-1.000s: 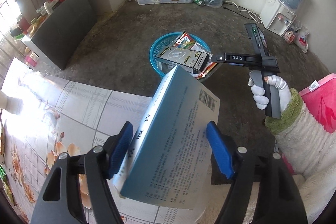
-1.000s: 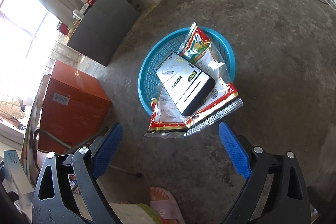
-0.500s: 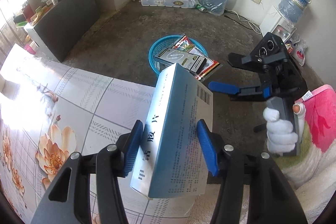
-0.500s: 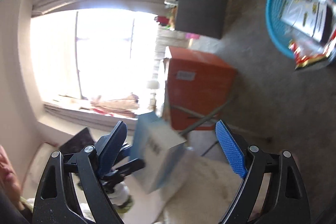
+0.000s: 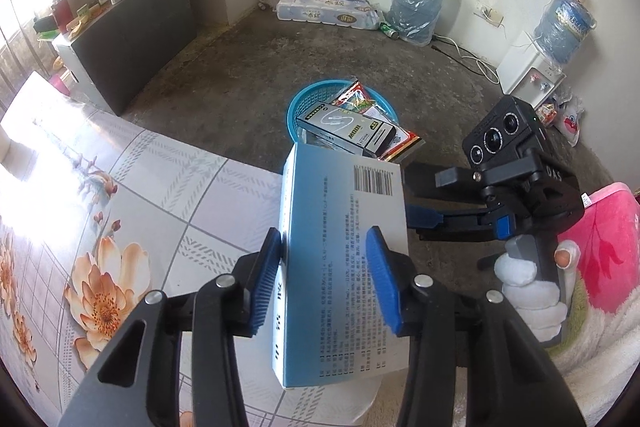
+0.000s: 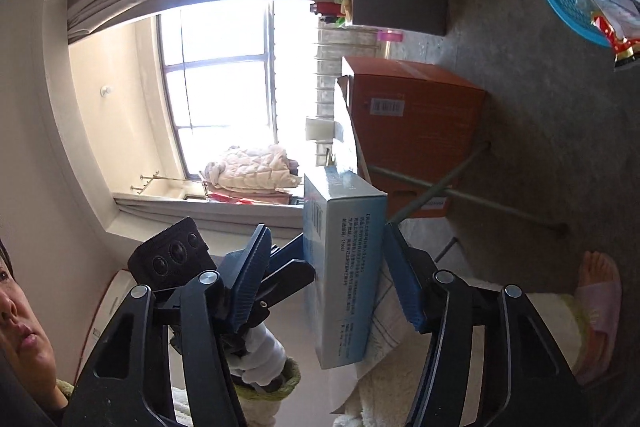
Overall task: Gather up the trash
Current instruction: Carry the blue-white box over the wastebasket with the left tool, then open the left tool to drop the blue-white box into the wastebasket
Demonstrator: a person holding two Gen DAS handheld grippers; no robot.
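Observation:
A light-blue carton [image 5: 340,227] with a barcode stands tilted over the table's edge, and my left gripper [image 5: 325,241] is shut on it, its jaws still closing. In the right wrist view the same carton [image 6: 344,267] sits between the jaws of my right gripper [image 6: 326,231]. Those jaws are closing: the right pad is at the carton's edge and the left pad stands clear of it. The right gripper [image 5: 418,199] reaches in level from the right, held by a white-gloved hand [image 5: 528,291]. On the floor beyond is a blue basket [image 5: 298,103] holding a black-and-white box [image 5: 348,125] and a red snack wrapper [image 5: 400,143].
The floral-cloth table [image 5: 120,207] fills the lower left. An orange carton [image 6: 412,115] stands under it, and a slippered foot [image 6: 600,287] is nearby. A grey cabinet [image 5: 132,27], a toilet-paper pack [image 5: 324,13], a water jug [image 5: 416,7] and a dispenser [image 5: 528,75] line the walls.
The right gripper left the basket, swung level toward the blue carton and narrowed around it. The left jaws narrowed onto the carton, which turned more upright.

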